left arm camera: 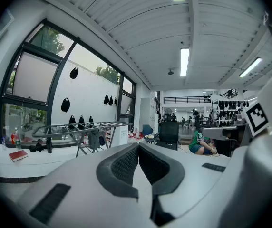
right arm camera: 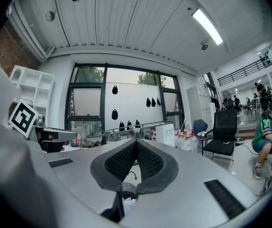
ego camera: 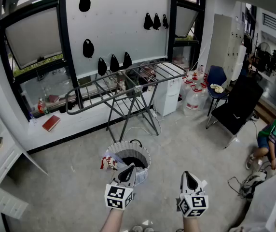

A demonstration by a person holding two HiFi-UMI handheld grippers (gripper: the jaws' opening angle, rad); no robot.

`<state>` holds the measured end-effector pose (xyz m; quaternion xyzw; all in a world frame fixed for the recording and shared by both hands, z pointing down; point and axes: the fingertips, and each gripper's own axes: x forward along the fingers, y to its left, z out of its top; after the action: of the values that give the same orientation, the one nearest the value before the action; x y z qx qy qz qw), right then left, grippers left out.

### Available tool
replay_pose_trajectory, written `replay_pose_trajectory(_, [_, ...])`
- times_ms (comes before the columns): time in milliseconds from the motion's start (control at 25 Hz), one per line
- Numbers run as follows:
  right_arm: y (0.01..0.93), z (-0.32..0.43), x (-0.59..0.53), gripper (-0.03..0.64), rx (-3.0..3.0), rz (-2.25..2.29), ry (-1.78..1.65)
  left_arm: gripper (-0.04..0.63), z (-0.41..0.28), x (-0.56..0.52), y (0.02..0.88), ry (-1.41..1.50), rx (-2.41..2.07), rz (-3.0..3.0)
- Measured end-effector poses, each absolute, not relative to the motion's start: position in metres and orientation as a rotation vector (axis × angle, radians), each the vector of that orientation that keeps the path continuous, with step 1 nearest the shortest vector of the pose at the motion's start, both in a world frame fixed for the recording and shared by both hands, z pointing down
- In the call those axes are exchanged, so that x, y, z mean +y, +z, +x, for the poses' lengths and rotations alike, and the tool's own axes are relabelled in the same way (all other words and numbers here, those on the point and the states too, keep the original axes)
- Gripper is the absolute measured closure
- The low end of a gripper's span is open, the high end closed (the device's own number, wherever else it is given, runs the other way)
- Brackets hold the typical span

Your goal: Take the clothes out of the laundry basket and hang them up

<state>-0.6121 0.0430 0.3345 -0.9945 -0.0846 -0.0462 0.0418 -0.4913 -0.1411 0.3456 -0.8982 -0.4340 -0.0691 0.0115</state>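
1. The laundry basket stands on the grey floor, with dark clothes lying inside it and a red-and-white piece draped over its left rim
2. The left gripper is at the near edge of the basket, and in the head view its tip overlaps the near rim; its jaws are pressed together with nothing between them
3. The right gripper is to the right of the basket on the near side, apart from it; its jaws are also pressed together and hold nothing
4. The drying rack stands unfolded just beyond the basket, in front of the window wall
5. Well to the right of the basket and farther back is a black chair, and a person sits on the floor near it
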Motion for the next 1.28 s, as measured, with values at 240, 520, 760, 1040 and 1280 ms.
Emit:
replay_pose_trajectory(240, [0.339, -0.609, 0.046, 0.615, -0.258, -3.036, -0.149, 0.574, -0.492, -0.135, 0.348, -0.206, -1.41, -2.804])
replay_pose_trajectory(520, [0.339, -0.611, 0.044, 0.614, -0.232, -3.005, -0.13, 0.574, -0.496, -0.135, 0.348, -0.222, -1.421, -2.791])
replay_pose_trajectory(760, [0.342, -0.613, 0.042, 0.614, -0.194, -3.004, -0.14, 0.572, -0.502, -0.13, 0.351, -0.239, -1.45, -2.786])
replay_pose_trajectory(1040, [0.344, -0.612, 0.041, 0.609, -0.157, -2.992, -0.124, 0.571, -0.505, -0.127, 0.354, -0.259, -1.479, -2.783])
replay_pose_trajectory(1280, [0.342, -0.61, 0.04, 0.513, -0.135, -2.973, -0.112, 0.445, -0.505, -0.124, 0.356, -0.261, -1.502, -2.79])
